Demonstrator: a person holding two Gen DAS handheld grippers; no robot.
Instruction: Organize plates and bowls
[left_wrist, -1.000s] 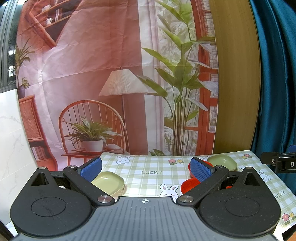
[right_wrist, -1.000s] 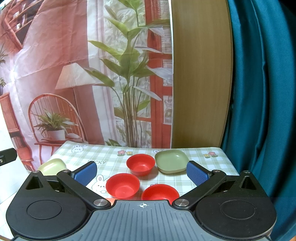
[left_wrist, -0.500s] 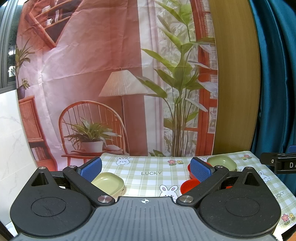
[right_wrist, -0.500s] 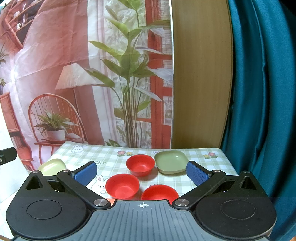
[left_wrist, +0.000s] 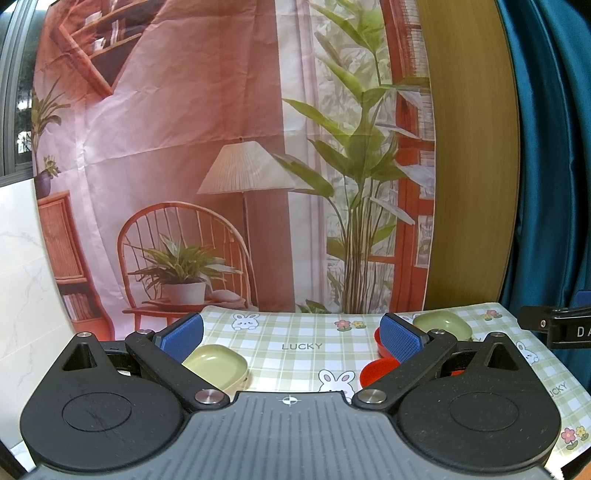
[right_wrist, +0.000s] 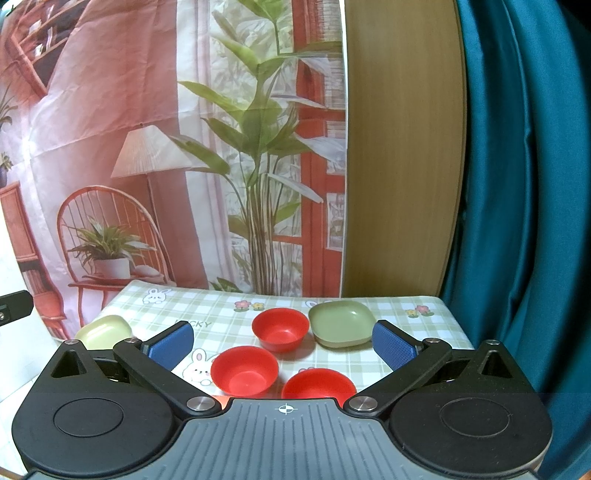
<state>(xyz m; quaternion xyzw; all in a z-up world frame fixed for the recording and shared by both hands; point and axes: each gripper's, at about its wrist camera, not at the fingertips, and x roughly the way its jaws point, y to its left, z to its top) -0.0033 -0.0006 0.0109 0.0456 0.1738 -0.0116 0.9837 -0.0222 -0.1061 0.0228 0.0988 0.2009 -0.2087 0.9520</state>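
Observation:
Three red bowls sit on the checked tablecloth (right_wrist: 221, 314): one far (right_wrist: 280, 328), one nearer left (right_wrist: 243, 369), one nearest (right_wrist: 317, 382). A green square plate (right_wrist: 341, 326) lies right of the far bowl. A pale yellow-green plate (right_wrist: 105, 330) rests at the cloth's left edge. My right gripper (right_wrist: 282, 343) hangs open above the bowls, holding nothing. My left gripper (left_wrist: 291, 334) is open too, with the pale plate (left_wrist: 218, 367) just inside its left finger. Behind its right finger show a red bowl (left_wrist: 378, 371) and the green plate (left_wrist: 441, 323).
A printed backdrop (right_wrist: 166, 147) hangs behind the table, with a wooden panel (right_wrist: 402, 166) and teal curtain (right_wrist: 524, 184) to the right. The other gripper's tip (left_wrist: 554, 326) pokes in at the right of the left wrist view. The table's right edge is near the curtain.
Both grippers have barely shifted; the bowls and plates stay where they were, and both grippers remain open.

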